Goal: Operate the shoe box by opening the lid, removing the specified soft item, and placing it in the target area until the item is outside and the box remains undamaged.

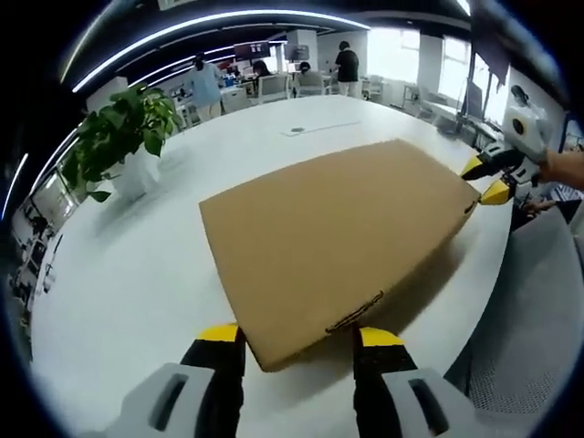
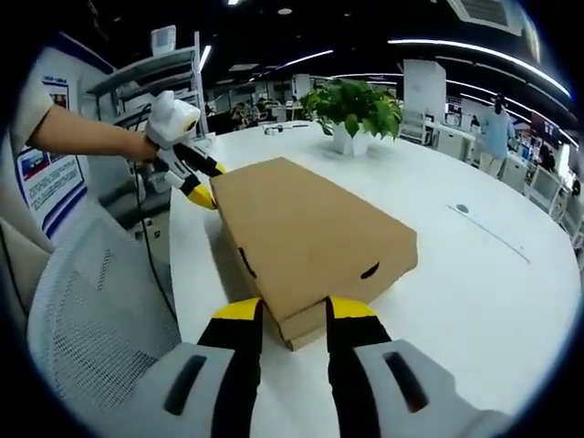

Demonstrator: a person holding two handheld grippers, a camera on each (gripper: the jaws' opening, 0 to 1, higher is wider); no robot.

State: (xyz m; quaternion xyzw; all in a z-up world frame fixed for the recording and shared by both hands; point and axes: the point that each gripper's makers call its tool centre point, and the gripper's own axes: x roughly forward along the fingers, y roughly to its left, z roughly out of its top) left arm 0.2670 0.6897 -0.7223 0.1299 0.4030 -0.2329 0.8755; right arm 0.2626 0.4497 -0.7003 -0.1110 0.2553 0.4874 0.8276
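Observation:
A closed brown cardboard shoe box (image 1: 333, 242) lies flat on the white table (image 1: 137, 274). In the left gripper view my left gripper (image 1: 299, 336) is open, and one near corner of the box reaches in between its yellow-tipped fingers. My right gripper (image 1: 485, 180) shows at the far right corner of the box. In the right gripper view the box (image 2: 310, 233) runs away from me. My right gripper (image 2: 295, 310) is open more narrowly and straddles its near corner. A hand holds the left gripper (image 2: 210, 184) at the far corner. The box's contents are hidden.
A potted green plant (image 1: 123, 137) in a white pot stands on the table beyond the box, and the plant (image 2: 356, 109) is at the back in the right gripper view. A grey mesh chair (image 2: 100, 301) sits by the table edge. People stand at desks in the background.

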